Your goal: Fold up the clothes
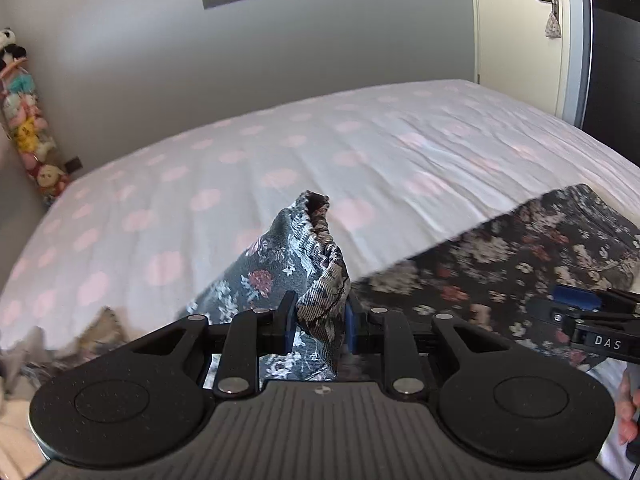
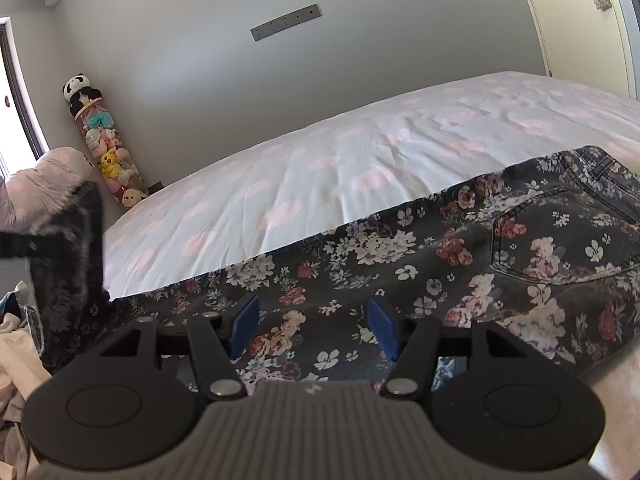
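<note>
Left gripper [image 1: 320, 326] clamped on a bunched hem of the floral trousers [image 2: 460, 264], lifted off the dotted bed sheet [image 2: 320, 152]; right gripper [image 2: 313, 326] spread wide over the flat trousers, gripping nothing.

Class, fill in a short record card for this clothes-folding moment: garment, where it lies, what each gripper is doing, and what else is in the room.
garment: dark floral-print denim trousers, back pocket facing up
surface: bed with white sheet with pale pink dots; trousers lie along its near edge
left gripper: jaws shut on a bunched end of the trousers, lifted off the bed
right gripper: jaws open, above the flat trousers, gripping nothing
background: clear tube of plush toys in the corner, grey wall plate
</note>
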`<state>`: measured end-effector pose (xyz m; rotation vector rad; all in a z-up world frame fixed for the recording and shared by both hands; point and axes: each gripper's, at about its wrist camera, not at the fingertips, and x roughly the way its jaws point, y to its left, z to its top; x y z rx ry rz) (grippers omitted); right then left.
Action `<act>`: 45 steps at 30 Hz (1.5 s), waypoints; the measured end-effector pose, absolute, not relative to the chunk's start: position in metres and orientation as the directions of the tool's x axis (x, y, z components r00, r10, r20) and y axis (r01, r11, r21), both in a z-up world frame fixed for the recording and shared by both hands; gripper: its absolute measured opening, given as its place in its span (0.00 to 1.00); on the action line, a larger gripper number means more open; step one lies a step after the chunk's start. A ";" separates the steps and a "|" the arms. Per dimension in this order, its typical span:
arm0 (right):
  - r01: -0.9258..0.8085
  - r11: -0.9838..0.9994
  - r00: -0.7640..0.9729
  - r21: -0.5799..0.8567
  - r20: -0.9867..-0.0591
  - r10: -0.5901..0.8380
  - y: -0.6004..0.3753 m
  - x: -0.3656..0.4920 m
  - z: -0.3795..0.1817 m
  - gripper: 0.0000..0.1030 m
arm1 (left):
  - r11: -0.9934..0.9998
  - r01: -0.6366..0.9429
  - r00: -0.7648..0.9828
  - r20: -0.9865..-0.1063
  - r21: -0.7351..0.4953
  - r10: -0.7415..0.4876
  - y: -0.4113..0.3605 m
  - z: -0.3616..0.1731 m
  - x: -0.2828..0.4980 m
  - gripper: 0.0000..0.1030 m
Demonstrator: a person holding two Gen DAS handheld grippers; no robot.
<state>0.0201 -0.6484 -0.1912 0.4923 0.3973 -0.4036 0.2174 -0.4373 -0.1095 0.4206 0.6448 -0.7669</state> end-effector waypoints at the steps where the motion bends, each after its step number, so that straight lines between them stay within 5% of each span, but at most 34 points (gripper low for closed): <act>1: 0.459 0.804 0.849 0.377 -0.453 -0.272 -0.649 0.019 -0.191 0.63 | 0.653 0.750 0.532 -0.680 0.103 -0.504 -0.445 -0.119 0.215 0.20; 10: 0.481 0.780 0.828 0.399 -0.500 -0.255 -0.661 0.021 -0.201 0.65 | 0.631 0.775 0.380 -0.809 0.014 -0.449 -0.474 -0.195 0.206 0.22; 12: 0.481 0.779 0.826 0.402 -0.506 -0.249 -0.661 0.021 -0.203 0.65 | 0.619 0.785 0.344 -0.824 -0.011 -0.450 -0.468 -0.196 0.206 0.28; 14: 0.478 0.781 0.826 0.402 -0.508 -0.244 -0.661 0.022 -0.204 0.65 | 0.611 0.791 0.326 -0.821 -0.034 -0.469 -0.458 -0.187 0.206 0.47; 19: 0.474 0.790 0.823 0.389 -0.514 -0.241 -0.658 0.024 -0.204 0.65 | 0.637 0.770 0.379 -0.785 -0.027 -0.491 -0.420 -0.150 0.216 0.48; 29: 0.477 0.806 0.812 0.350 -0.527 -0.251 -0.652 0.029 -0.204 0.66 | 0.898 0.415 0.661 -0.726 0.145 -0.189 -0.319 -0.095 0.313 0.48; 39: 0.475 0.818 0.798 0.324 -0.551 -0.245 -0.651 0.036 -0.212 0.66 | 0.985 0.139 0.618 -0.786 0.105 -0.003 -0.246 -0.120 0.396 0.48; 42: 0.476 0.821 0.794 0.315 -0.556 -0.246 -0.651 0.039 -0.214 0.66 | 0.986 0.113 0.630 -0.776 0.126 0.027 -0.242 -0.133 0.406 0.41; 45: 0.477 0.824 0.788 0.307 -0.564 -0.246 -0.651 0.042 -0.217 0.67 | 0.976 0.120 0.645 -0.761 0.182 0.063 -0.238 -0.139 0.411 0.13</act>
